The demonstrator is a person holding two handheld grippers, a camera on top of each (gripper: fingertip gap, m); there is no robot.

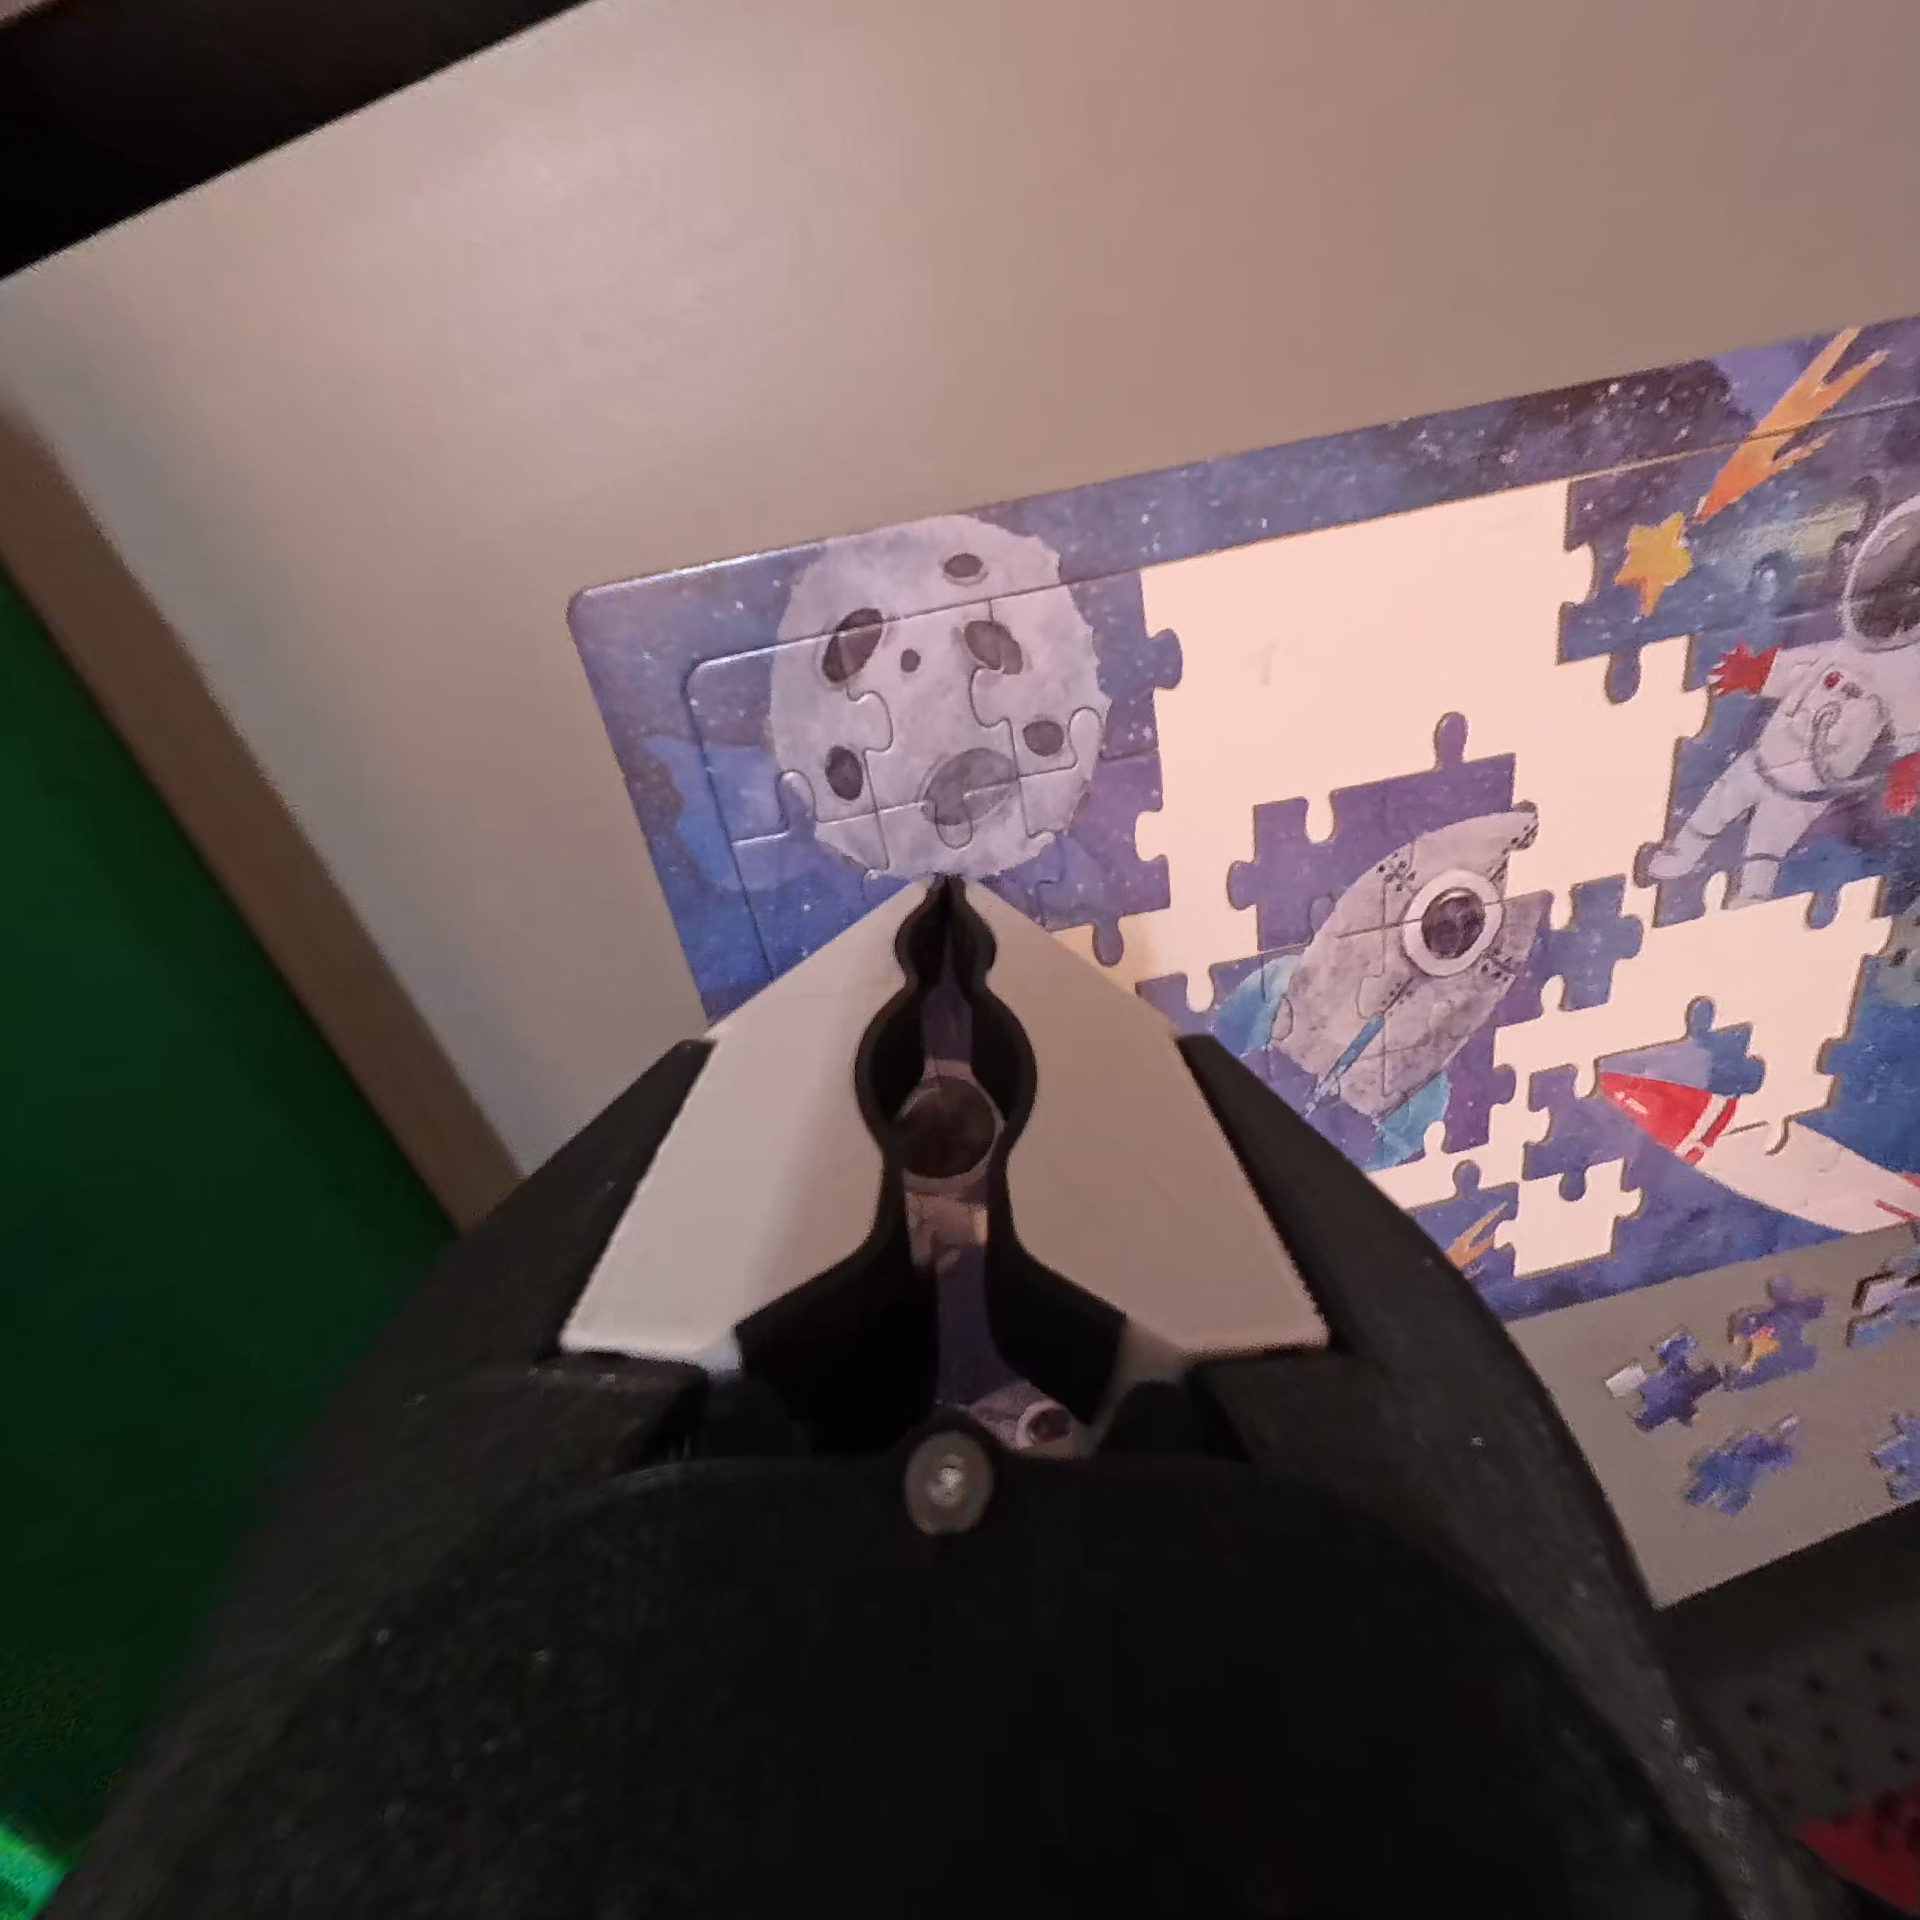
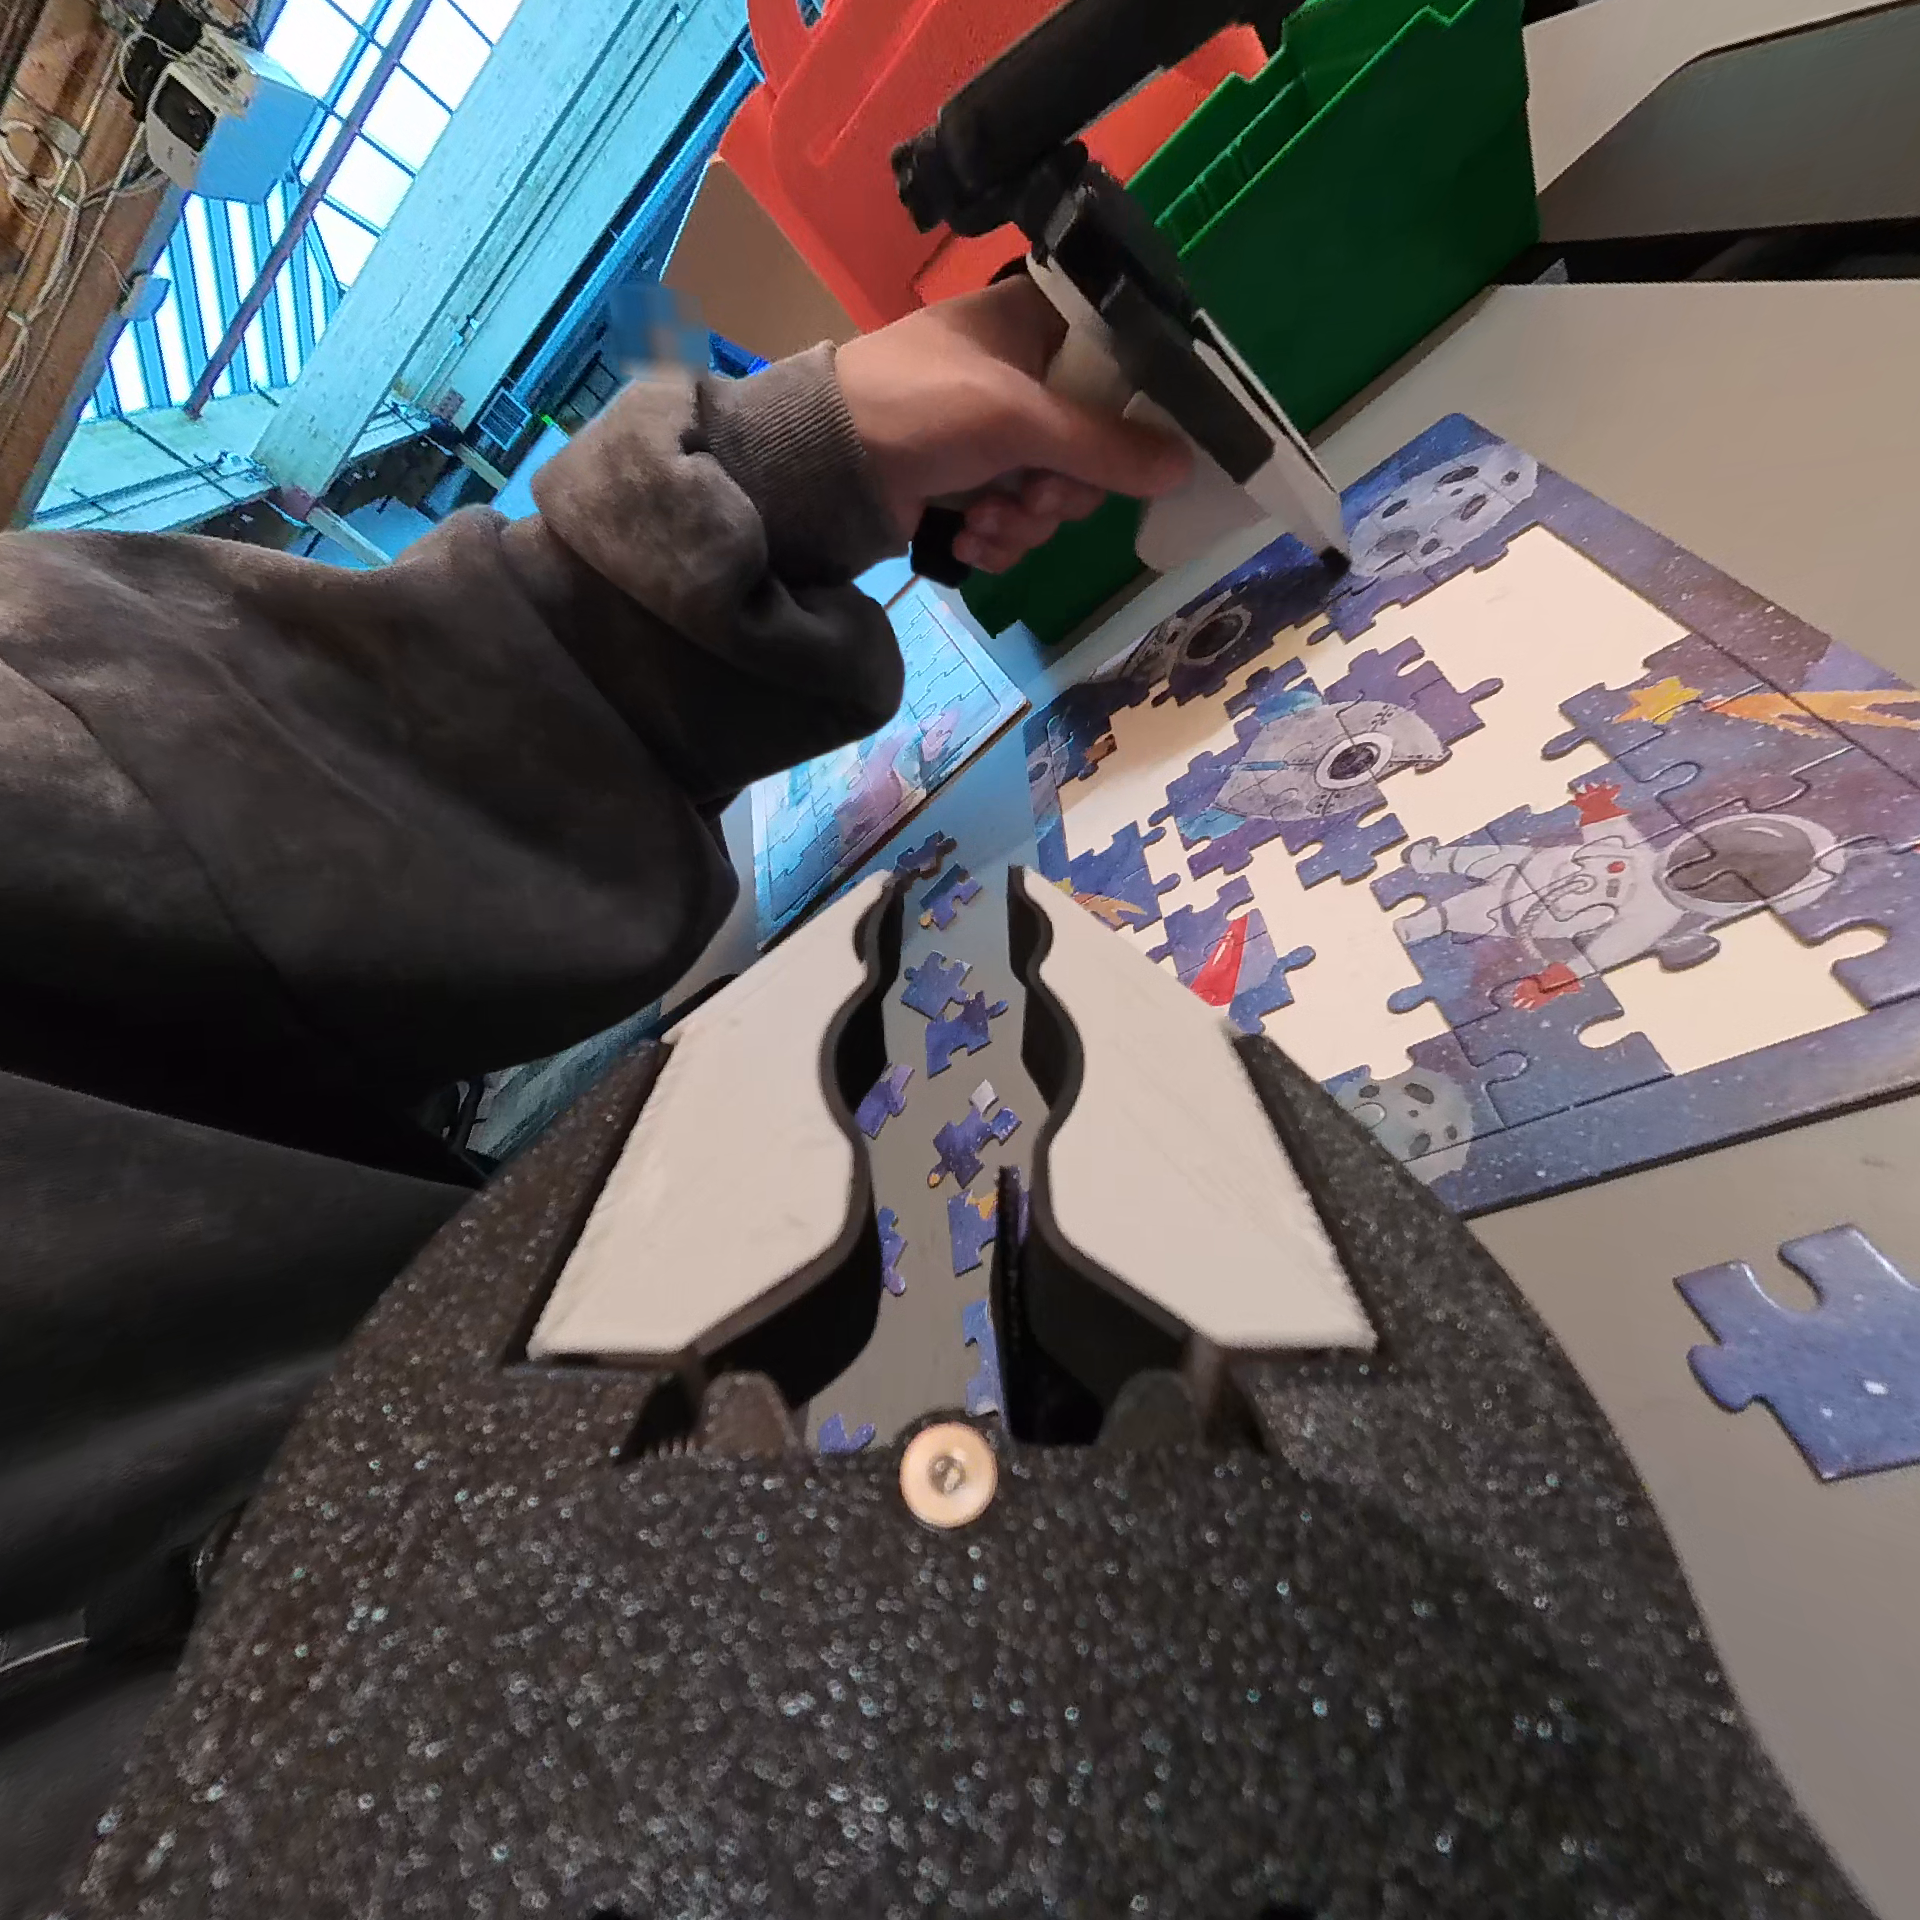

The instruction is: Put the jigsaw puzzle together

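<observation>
The space jigsaw sits in its blue frame on a grey table, with several white bare patches among the fitted pieces. My left gripper is shut, its tips together at the lower edge of the grey moon. The right wrist view shows the left gripper with its tip down on the puzzle frame beside the moon. My right gripper is open, hovering over several loose blue pieces in front of the frame. Nothing is pressed between its pads.
A larger loose blue piece lies at the right. A second puzzle board lies left of the frame. A green bin and an orange bin stand behind. A person's hand and grey sleeve fill the left. More loose pieces show below the frame.
</observation>
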